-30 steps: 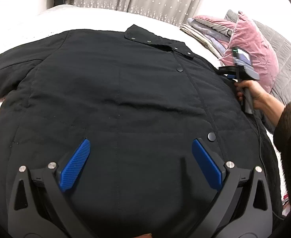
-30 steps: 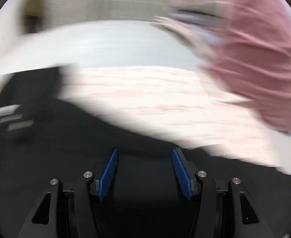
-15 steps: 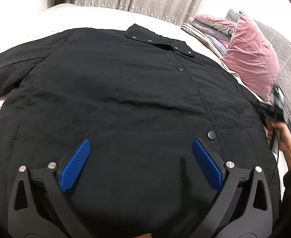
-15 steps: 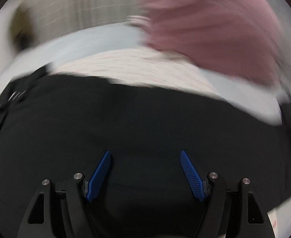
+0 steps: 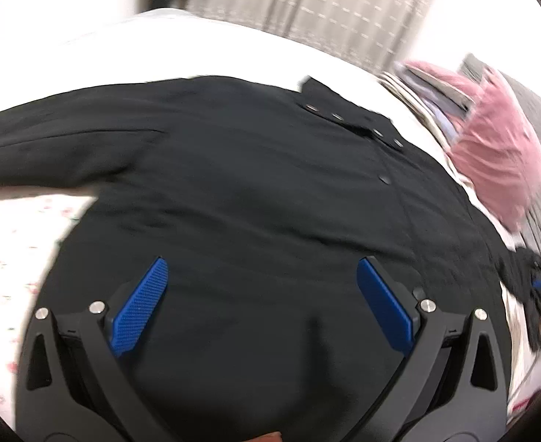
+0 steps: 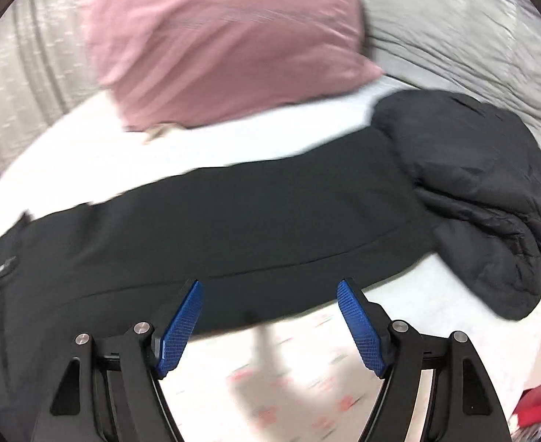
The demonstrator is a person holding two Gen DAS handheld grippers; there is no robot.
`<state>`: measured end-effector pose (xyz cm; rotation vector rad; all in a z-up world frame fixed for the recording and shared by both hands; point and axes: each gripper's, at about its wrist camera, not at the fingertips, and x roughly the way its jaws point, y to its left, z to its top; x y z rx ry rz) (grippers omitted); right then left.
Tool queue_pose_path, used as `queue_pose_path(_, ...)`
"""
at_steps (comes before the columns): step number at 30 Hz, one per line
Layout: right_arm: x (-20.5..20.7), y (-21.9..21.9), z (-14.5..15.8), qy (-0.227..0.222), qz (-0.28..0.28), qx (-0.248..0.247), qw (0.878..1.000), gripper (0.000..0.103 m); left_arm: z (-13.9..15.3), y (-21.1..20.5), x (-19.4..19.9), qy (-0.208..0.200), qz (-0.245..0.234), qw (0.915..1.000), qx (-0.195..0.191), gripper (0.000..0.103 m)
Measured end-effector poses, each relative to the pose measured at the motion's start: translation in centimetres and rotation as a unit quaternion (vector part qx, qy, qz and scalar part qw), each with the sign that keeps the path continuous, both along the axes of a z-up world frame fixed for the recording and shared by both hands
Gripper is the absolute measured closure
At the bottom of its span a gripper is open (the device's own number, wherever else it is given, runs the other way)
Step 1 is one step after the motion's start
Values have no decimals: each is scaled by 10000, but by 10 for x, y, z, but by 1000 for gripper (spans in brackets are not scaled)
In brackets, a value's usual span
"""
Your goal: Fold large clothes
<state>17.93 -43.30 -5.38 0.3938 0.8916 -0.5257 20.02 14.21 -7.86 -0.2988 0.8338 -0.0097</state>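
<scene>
A large black quilted coat [image 5: 252,202] lies spread flat on the bed, collar with snaps at the far side, left sleeve stretched out to the left. My left gripper [image 5: 263,305] is open and empty, hovering over the coat's lower body. In the right wrist view the coat's right sleeve [image 6: 252,213] stretches across, ending in a crumpled bunch [image 6: 491,202] at the right. My right gripper [image 6: 270,328] is open and empty just in front of the sleeve's near edge, over the sheet.
A pink pillow [image 5: 498,162] [image 6: 226,44] and folded bedding [image 5: 428,99] lie beyond the coat on the right. A grey quilt [image 6: 473,25] lies behind. The floral white sheet [image 5: 16,258] shows at the left. Curtains [image 5: 307,3] hang at the back.
The right gripper has swung down along the coat's right side to the sleeve, opening wider. The left gripper has shifted left, showing more of the left sleeve and sheet.
</scene>
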Motion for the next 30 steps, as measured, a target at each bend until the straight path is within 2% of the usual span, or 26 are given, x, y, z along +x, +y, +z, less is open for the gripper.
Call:
queue_pose_path(5,0,86,25,-469,843,191,9952,20,3,44,-7,171,719,9972,-50,1)
queue_pose_path(7,-4,120,24,-575,1109,320,9917,20,2,65,-12,225,933,9953,-138,1)
queue_pose_path(9,-3,136,18,-638,1329,458,9880,20,1,82,-18,237,1102,9935,-143,1)
queue_pose_path(12,6,165,1,-371,1821,793,9794,20,-2,108,-23,251,1355,9905,20,1)
queue_pose_path(14,7,182,-7,-262,2224,846,9709,20,-6,130,-24,269,1618,9864,114,1)
queue_pose_path(17,8,201,-25,-28,2493,411,9675,20,-12,169,-26,253,2113,9771,-84,1)
queue_pose_path(18,10,206,-29,50,2537,323,9667,20,-15,189,-29,181,2325,9719,-332,1)
queue_pose_path(21,16,208,-40,78,2618,556,9635,20,-24,228,-35,-16,2736,9592,-717,1)
queue_pose_path(23,19,208,-47,125,2621,731,9622,20,-34,255,-36,-96,3098,9469,-854,1)
queue_pose_path(25,22,211,-54,209,2624,684,9623,20,-41,273,-36,-137,3368,9364,-974,7)
queue_pose_path(27,25,213,-59,301,2654,583,9619,20,-44,286,-37,-276,3624,9260,-1021,21)
queue_pose_path(28,27,214,-60,338,2661,533,9619,20,-43,291,-35,-316,3728,9220,-996,25)
queue_pose_path(29,23,217,-60,342,2664,495,9620,20,-42,294,-32,-305,3790,9199,-963,34)
queue_pose_path(30,23,218,-59,337,2674,455,9619,20,-41,295,-29,-303,3785,9199,-978,51)
